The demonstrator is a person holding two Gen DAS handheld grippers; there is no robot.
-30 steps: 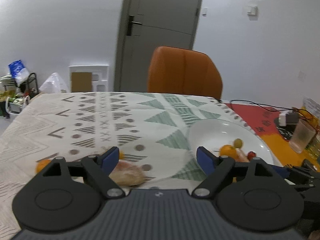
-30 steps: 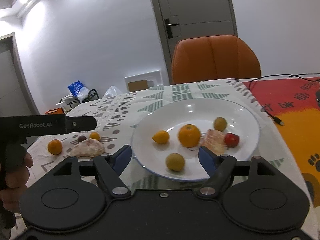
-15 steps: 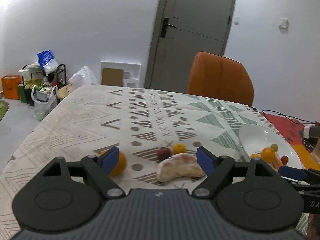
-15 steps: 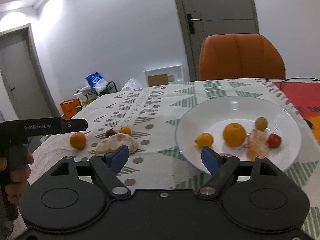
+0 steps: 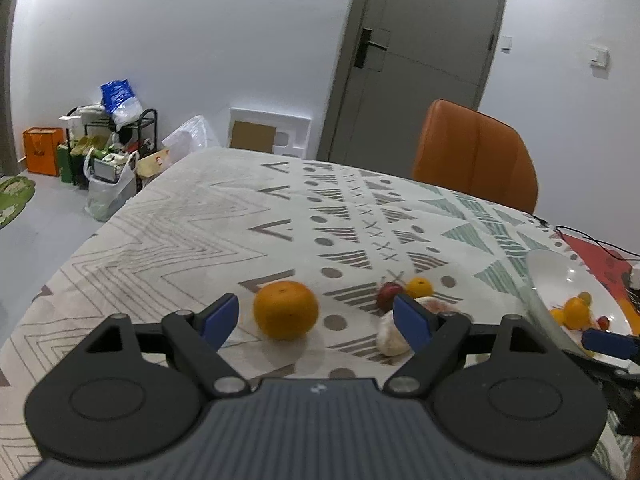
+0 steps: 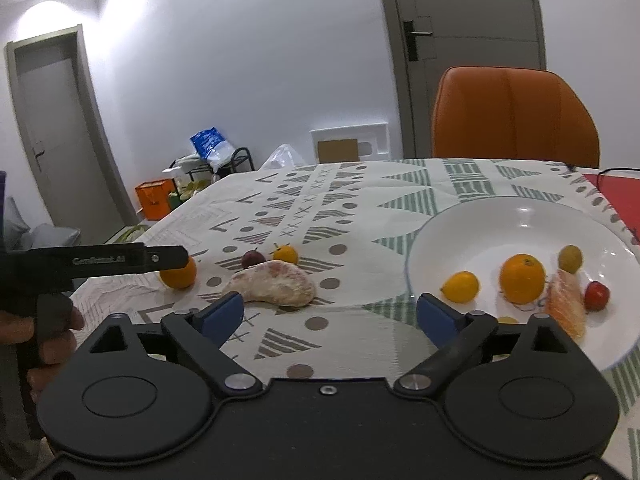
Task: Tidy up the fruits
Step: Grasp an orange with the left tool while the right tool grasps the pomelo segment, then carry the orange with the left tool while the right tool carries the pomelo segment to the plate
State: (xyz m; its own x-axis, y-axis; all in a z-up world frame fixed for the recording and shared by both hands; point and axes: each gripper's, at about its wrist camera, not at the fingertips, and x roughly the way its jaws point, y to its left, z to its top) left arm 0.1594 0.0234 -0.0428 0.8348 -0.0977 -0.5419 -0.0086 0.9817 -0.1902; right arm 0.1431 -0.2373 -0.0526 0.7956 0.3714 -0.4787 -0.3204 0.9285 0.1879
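An orange point(image 5: 285, 310) lies on the patterned tablecloth just ahead of my open, empty left gripper point(image 5: 316, 320); it also shows in the right wrist view point(image 6: 179, 273), partly behind the left gripper's body. A peeled pomelo wedge point(image 6: 272, 289), a dark plum point(image 6: 253, 258) and a small yellow citrus point(image 6: 285, 254) lie beside it. The white plate point(image 6: 520, 216) holds an orange point(image 6: 522, 278), a lemon point(image 6: 461, 287), a green fruit point(image 6: 570, 258), a red fruit point(image 6: 597, 295) and a pomelo piece point(image 6: 565, 309). My right gripper point(image 6: 330, 316) is open and empty, near the plate's left rim.
An orange chair point(image 5: 476, 156) stands at the table's far side. A red mat with a cable point(image 5: 600, 248) lies right of the plate. A rack with bags point(image 5: 108, 140) stands on the floor at left, past the table's left edge.
Both grippers have swung left. The left one now faces the loose orange instead of the plate. The right one has shifted from the plate toward the pomelo wedge. Both stay open.
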